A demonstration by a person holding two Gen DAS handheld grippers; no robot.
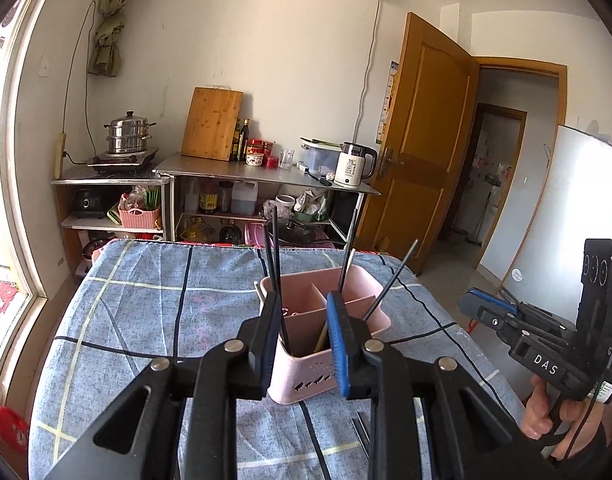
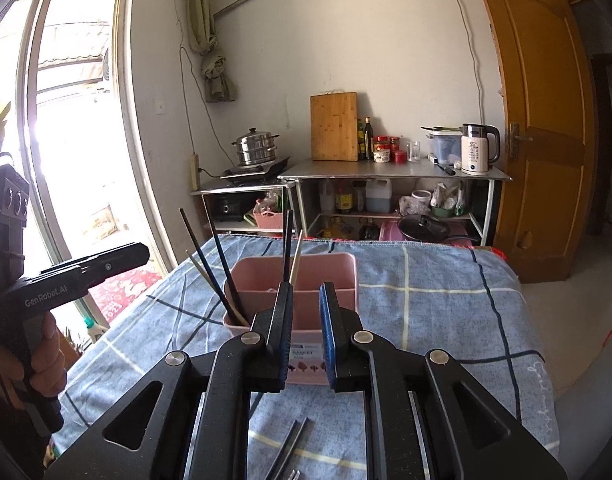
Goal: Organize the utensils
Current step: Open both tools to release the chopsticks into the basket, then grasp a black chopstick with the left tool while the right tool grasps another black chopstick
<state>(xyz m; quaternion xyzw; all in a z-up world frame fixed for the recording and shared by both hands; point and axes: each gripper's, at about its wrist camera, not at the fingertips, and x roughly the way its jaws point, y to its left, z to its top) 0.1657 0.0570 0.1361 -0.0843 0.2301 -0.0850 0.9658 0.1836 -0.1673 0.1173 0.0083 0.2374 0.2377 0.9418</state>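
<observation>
A pink utensil holder [image 1: 306,384] [image 2: 337,270] with inner compartments stands on the blue checked tablecloth [image 1: 166,320] [image 2: 425,312]. Several black chopsticks [image 1: 274,256] [image 2: 222,264] and a few pale wooden ones [image 2: 296,256] stand upright or leaning in it. My left gripper [image 1: 302,304] hovers just in front of the holder, its jaws apart with nothing between them. My right gripper [image 2: 306,292] faces the holder from the other side, jaws slightly apart and empty. A pair of dark chopsticks [image 2: 290,444] [image 1: 361,432] lies loose on the cloth below the grippers.
Each gripper shows in the other's view, held by a hand [image 1: 545,412] [image 2: 46,356]. Behind the table stand metal shelves [image 1: 266,172] with a steamer pot [image 1: 128,136], cutting board [image 2: 333,126], bottles and kettle [image 2: 477,152]. A wooden door [image 2: 545,120] is at right, a window [image 2: 78,120] at left.
</observation>
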